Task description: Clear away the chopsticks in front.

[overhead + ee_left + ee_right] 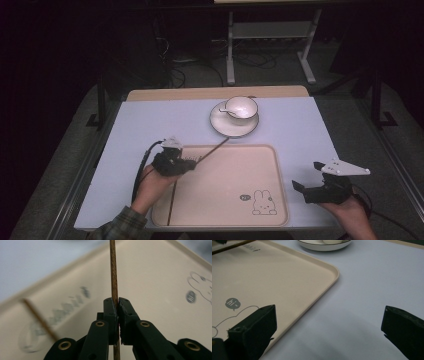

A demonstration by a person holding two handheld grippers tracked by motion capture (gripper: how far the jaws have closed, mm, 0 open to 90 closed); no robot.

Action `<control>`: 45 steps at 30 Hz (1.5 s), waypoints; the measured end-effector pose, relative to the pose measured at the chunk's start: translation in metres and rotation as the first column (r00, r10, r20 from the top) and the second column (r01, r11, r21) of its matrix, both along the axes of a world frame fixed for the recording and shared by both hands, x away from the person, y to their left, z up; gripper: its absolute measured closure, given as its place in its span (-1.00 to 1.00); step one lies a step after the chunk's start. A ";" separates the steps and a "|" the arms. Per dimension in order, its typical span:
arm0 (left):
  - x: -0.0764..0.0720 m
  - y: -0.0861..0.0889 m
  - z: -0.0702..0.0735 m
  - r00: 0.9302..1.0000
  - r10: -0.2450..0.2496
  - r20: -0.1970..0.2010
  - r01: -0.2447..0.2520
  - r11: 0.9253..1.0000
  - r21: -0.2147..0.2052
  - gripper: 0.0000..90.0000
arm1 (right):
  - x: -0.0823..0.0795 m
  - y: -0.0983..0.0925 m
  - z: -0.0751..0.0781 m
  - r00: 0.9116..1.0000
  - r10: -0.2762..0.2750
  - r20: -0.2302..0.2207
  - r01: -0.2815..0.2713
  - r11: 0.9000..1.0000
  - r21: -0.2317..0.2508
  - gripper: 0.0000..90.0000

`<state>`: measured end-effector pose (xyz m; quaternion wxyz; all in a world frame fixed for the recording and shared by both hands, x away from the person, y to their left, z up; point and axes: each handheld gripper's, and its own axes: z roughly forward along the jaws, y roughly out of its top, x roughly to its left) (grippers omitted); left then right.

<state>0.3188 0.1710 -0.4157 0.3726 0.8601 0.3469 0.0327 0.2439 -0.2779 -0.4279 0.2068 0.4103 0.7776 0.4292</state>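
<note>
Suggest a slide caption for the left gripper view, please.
Left gripper shut on a wooden chopstick above the beige tray.

"hi" speech bubble [232,303] on tray [287,277]

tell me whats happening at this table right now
A person is working with a gripper in each hand. The left gripper is shut on a thin wooden chopstick, holding it over the beige tray with its far end pointing toward the saucer that carries a cup. A second chopstick lies on the tray near its left edge. The right gripper hangs open by the tray's right side, holding nothing.
</note>
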 end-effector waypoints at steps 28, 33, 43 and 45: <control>0.023 -0.047 -0.007 0.994 -0.112 0.003 0.112 0.993 0.028 0.78 | 0.001 0.001 0.000 1.000 0.006 -0.001 -0.006 1.000 0.001 -1.00; 0.047 -0.076 -0.008 0.986 -0.164 -0.013 0.164 0.986 -0.010 0.99 | 0.001 0.001 -0.001 1.000 0.003 -0.005 -0.003 1.000 0.002 -1.00; 0.067 -0.123 -0.022 0.976 -0.218 -0.016 0.218 0.976 0.022 0.99 | 0.002 -0.003 -0.002 1.000 -0.002 -0.007 0.002 1.000 0.003 -1.00; 0.071 -0.124 -0.027 0.979 -0.202 -0.023 0.203 0.979 0.024 0.99 | 0.001 -0.003 -0.002 1.000 -0.004 -0.004 0.004 1.000 0.006 -1.00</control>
